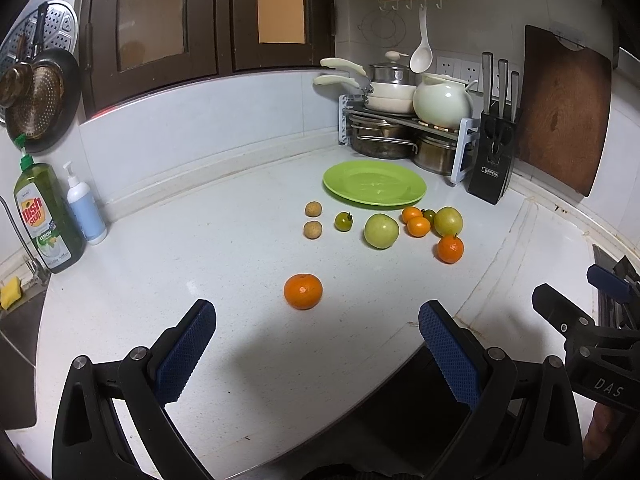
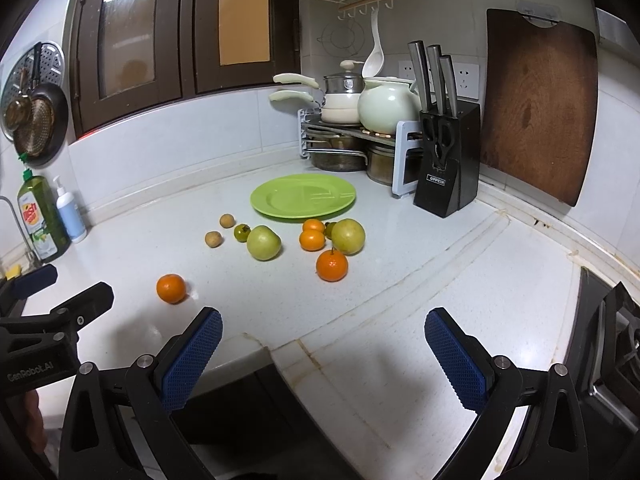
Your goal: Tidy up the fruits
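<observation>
A green plate (image 1: 374, 182) (image 2: 303, 197) lies empty on the white counter. In front of it lie two green apples (image 1: 381, 231) (image 2: 263, 243), three small oranges with one apart (image 1: 450, 249) (image 2: 331, 265), two green tomatoes (image 1: 343, 221) (image 2: 241, 233) and two brown longans (image 1: 312, 229) (image 2: 213, 239). A lone orange (image 1: 303, 291) (image 2: 171, 288) lies nearest. My left gripper (image 1: 318, 322) is open and empty, just short of the lone orange. My right gripper (image 2: 324, 330) is open and empty near the counter's front edge.
A pot rack (image 1: 400, 128) (image 2: 352, 136), a knife block (image 1: 494, 160) (image 2: 446, 160) and a leaning wooden board (image 1: 564, 108) (image 2: 536, 104) stand at the back right. Dish soap (image 1: 46, 216) (image 2: 40, 220) and a pump bottle (image 1: 84, 208) stand left by the sink. A stove (image 2: 608, 344) is at right.
</observation>
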A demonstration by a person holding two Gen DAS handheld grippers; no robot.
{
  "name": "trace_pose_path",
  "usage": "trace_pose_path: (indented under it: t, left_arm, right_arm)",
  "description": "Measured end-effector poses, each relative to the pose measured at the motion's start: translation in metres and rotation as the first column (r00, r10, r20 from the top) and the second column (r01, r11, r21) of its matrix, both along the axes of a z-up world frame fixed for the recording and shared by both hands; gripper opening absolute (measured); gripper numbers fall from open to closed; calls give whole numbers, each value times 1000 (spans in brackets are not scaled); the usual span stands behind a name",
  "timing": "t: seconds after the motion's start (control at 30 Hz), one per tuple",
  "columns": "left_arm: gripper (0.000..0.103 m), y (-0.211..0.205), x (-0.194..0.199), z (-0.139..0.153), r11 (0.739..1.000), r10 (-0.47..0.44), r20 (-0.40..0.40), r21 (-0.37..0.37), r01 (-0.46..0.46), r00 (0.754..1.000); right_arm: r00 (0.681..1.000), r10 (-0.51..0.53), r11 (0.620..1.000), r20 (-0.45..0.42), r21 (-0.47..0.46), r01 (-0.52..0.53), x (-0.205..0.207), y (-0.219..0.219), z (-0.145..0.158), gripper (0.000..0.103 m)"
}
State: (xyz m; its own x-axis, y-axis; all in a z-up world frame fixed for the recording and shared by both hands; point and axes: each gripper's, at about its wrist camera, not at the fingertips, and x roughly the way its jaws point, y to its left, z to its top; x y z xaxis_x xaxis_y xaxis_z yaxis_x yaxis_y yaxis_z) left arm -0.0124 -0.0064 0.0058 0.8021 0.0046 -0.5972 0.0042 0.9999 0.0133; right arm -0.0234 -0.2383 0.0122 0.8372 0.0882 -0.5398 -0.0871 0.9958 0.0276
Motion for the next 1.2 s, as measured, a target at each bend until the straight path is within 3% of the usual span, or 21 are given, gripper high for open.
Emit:
trace_pose_path:
  t: [1.2]
  left_arm:
    - [103, -8, 7, 5, 1000, 2, 1, -3, -2, 1000]
  right_arm:
    - [1000, 2, 1000, 2, -3, -2, 6, -3, 1, 102]
